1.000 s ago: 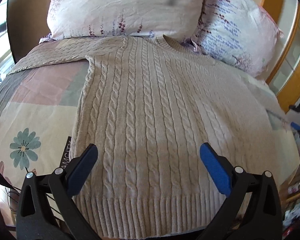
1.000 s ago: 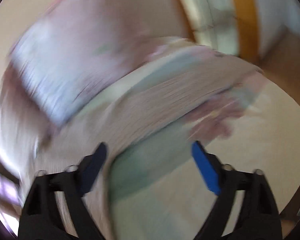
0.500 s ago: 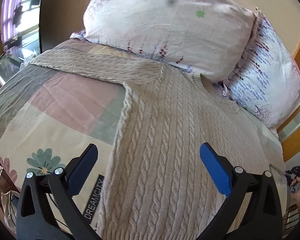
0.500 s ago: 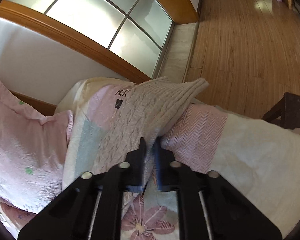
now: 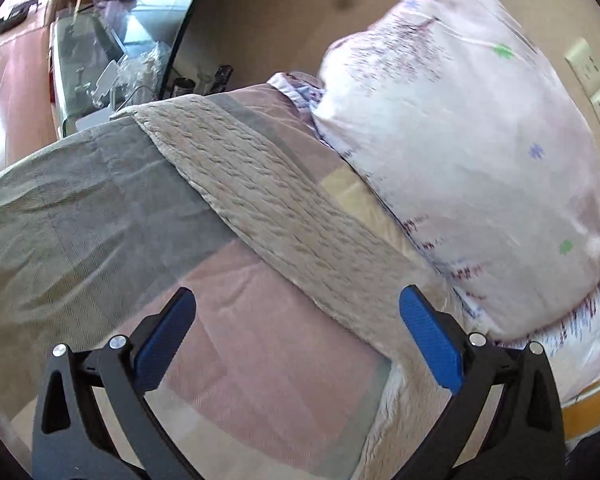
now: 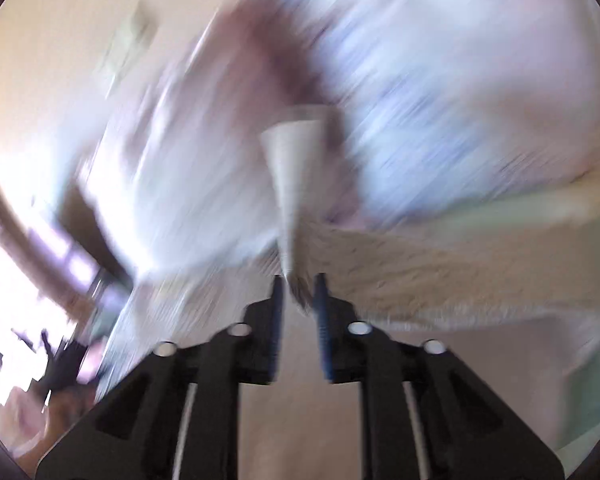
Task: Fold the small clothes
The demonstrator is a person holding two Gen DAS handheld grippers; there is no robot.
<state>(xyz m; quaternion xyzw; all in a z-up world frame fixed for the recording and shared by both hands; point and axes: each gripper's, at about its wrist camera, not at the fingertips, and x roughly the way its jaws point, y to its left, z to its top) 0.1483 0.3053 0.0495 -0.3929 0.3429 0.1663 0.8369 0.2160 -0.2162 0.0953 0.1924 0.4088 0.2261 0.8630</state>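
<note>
Across the middle of the left wrist view, one sleeve of the beige cable-knit sweater (image 5: 268, 208) lies flat on the bed, running from the upper left of the frame down toward the lower right. It rests on a patchwork bedspread (image 5: 80, 216) of grey, pink and pale yellow blocks, with its far edge just beside a large floral pillow (image 5: 472, 160) that fills the right of the frame. The left gripper (image 5: 296, 328) hovers low in the frame above a pink patch, its blue-padded fingers (image 5: 166, 338) spread wide and holding nothing. A cluttered glass-topped table (image 5: 100, 64) shows at the upper left past the bed's edge.

The right wrist view is heavily smeared. The right gripper (image 6: 298, 292) sits at centre-bottom with its fingers (image 6: 322, 320) drawn nearly together, pinching a fold of the sweater (image 6: 420, 268); the knit fans away to the right of the frame and a narrow pale strip of it stands up above the fingertips. Behind it, pale pillow shapes are too blurred to make out.
</note>
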